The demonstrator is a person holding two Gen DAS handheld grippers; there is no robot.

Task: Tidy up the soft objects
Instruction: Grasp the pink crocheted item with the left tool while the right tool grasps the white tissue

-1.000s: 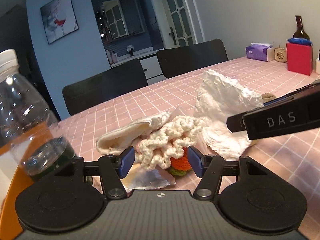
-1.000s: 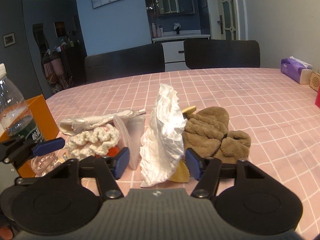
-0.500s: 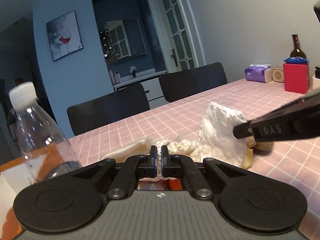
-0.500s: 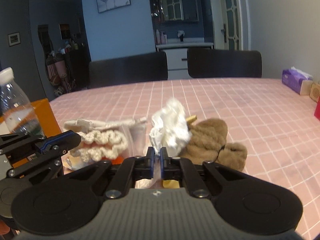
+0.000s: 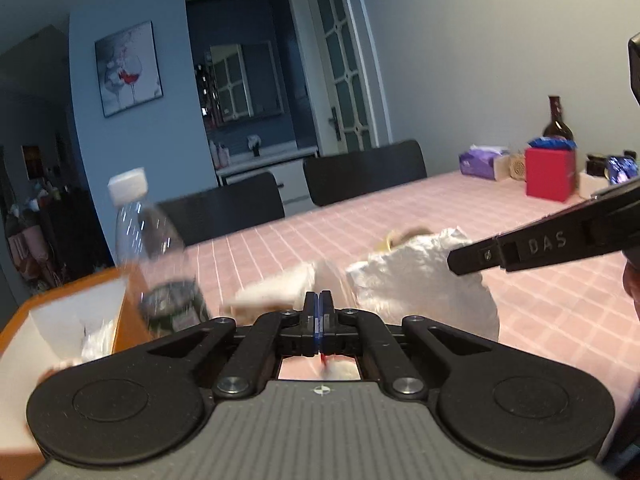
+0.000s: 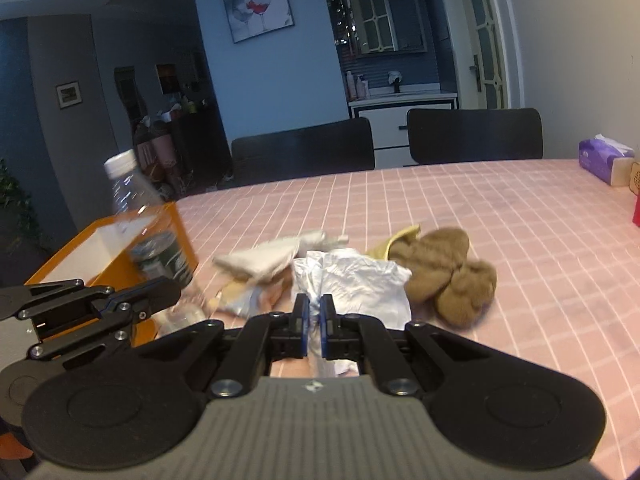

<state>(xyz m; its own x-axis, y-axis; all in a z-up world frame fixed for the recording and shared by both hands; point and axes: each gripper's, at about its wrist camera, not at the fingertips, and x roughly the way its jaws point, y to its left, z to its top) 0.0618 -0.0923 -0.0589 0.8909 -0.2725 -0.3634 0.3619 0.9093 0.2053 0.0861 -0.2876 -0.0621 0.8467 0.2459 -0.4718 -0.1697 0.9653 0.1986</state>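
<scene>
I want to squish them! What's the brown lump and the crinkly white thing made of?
The brown lump looks like fuzzy plush fabric: matte, nappy, softly folded. The crinkly white thing, pinched in the right gripper, looks like thin plastic film or tissue: sharp creases, slight sheen. Hard to tell which.

clear water bottle, purple tissue pack, red box, 2 black chairs behind pink checked tablecloth

We see a table under a pink checked cloth with pale grid lines. On it lie a brown plush item, a cream folded cloth and a crumpled white piece, all close together. At the left edge sits an orange box. Far right: a purple tissue pack, a red box, 1 dark bottle.
</scene>
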